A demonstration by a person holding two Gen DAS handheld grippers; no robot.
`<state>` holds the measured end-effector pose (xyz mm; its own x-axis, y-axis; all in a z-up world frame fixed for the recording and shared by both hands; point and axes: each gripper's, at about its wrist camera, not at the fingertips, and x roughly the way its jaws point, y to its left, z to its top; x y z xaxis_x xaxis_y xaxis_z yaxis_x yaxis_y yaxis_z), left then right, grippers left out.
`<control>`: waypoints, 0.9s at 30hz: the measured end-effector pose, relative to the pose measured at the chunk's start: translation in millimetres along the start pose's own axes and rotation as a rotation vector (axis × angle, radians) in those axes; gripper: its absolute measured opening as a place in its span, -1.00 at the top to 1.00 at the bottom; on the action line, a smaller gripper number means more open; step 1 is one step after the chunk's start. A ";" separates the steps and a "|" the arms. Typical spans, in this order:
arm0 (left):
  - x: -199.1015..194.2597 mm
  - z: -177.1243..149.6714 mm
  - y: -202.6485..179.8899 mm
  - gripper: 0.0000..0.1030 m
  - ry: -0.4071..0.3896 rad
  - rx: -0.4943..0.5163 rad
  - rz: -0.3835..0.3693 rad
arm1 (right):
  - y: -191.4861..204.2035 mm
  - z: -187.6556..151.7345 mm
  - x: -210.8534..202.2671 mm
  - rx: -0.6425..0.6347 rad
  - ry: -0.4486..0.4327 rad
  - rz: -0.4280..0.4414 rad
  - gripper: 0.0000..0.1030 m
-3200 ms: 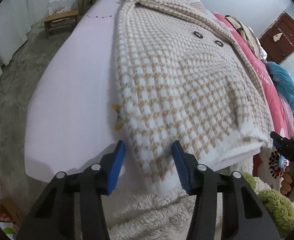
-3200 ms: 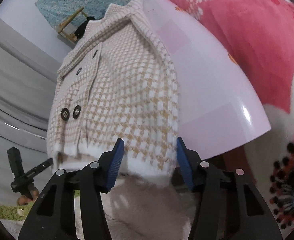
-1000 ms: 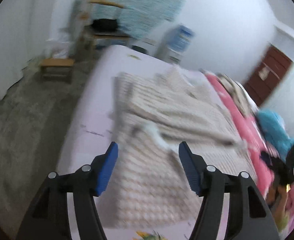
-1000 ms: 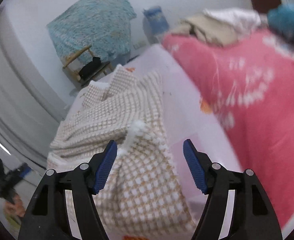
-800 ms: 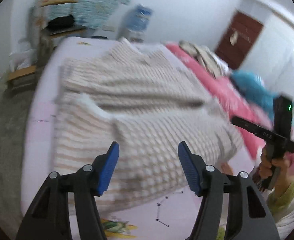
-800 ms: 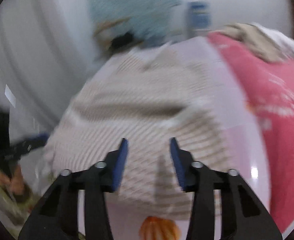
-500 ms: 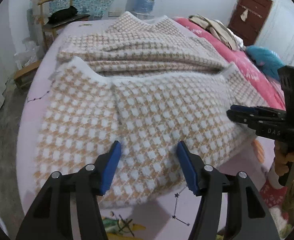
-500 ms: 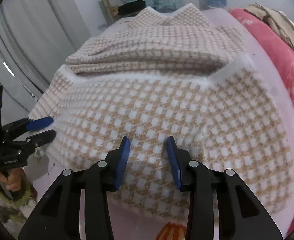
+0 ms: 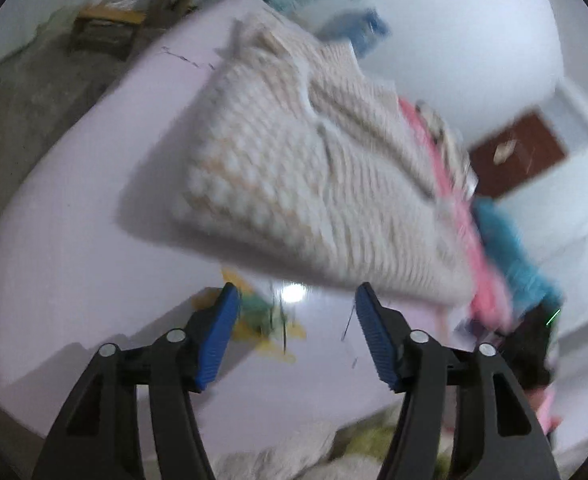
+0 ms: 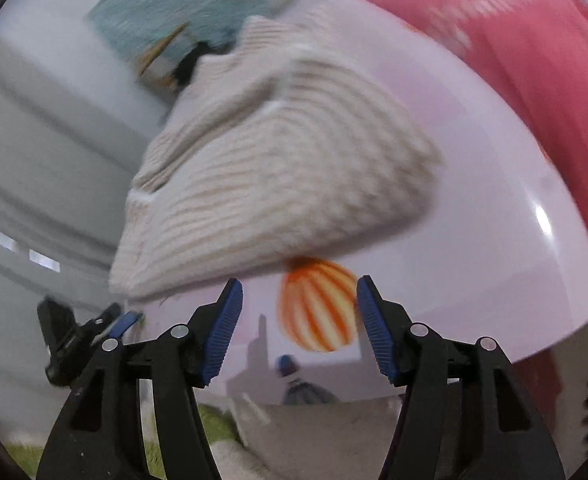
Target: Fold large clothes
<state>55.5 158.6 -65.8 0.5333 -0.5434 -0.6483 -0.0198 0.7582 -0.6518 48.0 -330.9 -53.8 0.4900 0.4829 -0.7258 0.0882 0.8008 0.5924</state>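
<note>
Half a second ago both tools hung over the folded sweater with its checked knit between their blue pads; now each has drawn back toward the near edge of the desk, and the sweater lies ahead of the fingertips instead of under them.

Left wrist view: the left tool (image 9: 294, 336) is spread and its jaws are opening, with nothing between the pads, only bare lilac desk (image 9: 73, 248) and a blurred yellow-green print (image 9: 261, 320) on it. The sweater (image 9: 294, 168), cream and tan, lies folded in a thick stack on the desk, its near edge just beyond the fingertips. A pink blanket (image 9: 454, 200) runs along the sweater's right side, and a dark red door (image 9: 514, 156) stands in the far wall. The picture is smeared by motion.

Right wrist view: the right tool (image 10: 298, 328) is likewise spread, its jaws opening and empty. Between its pads shows an orange-striped balloon print (image 10: 318, 304) on the desk (image 10: 494, 200). The sweater (image 10: 273, 184) lies just beyond, partly covering the print's top. The left tool (image 10: 93, 328) shows at lower left beside the sweater's corner.
</note>
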 end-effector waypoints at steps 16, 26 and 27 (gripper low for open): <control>15.9 19.7 -30.5 0.77 -0.197 0.108 0.337 | -15.9 35.2 13.4 0.131 -0.296 -0.097 0.72; -30.0 -4.4 -64.9 0.83 -0.288 0.333 0.464 | 50.2 2.4 -47.7 -0.246 -0.369 -0.339 0.86; -36.1 -8.2 -59.9 0.83 -0.258 0.327 0.456 | 47.9 -1.8 -52.9 -0.244 -0.350 -0.332 0.86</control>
<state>30.6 129.9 -6.5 0.7203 -0.0652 -0.6906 -0.0548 0.9871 -0.1504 24.7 -317.4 12.4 0.7335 0.0765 -0.6753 0.1040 0.9693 0.2227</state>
